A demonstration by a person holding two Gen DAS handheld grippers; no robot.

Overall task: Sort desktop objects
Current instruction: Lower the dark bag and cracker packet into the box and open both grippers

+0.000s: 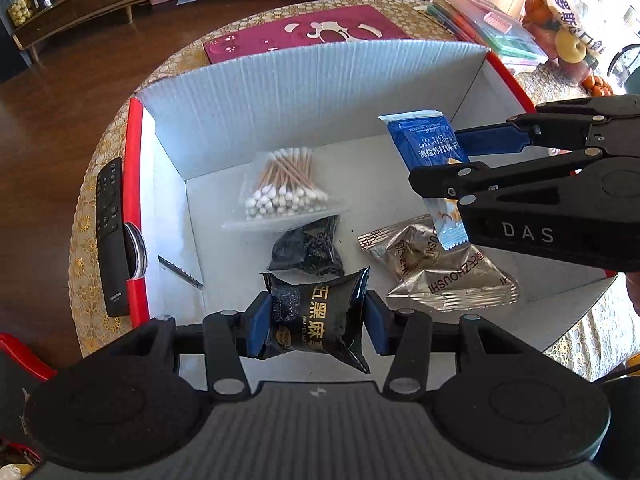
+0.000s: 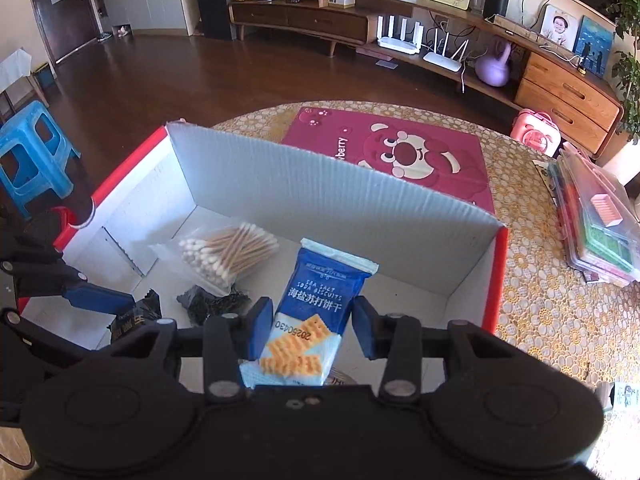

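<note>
Left wrist view: left gripper (image 1: 316,322) pinching black sesame snack packet (image 1: 318,318) over white cardboard box (image 1: 304,92). Beyond, inside box: silver packet (image 1: 436,272), cotton swab bag (image 1: 284,186). Right gripper (image 2: 308,330) clamping blue soda biscuit packet (image 2: 320,300) above box floor.

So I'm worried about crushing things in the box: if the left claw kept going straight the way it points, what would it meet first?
Most likely the small dark packet, lying just ahead of the black snack pack the left claw holds, with the cotton swab bag beyond; depth is hard to judge here.
</note>
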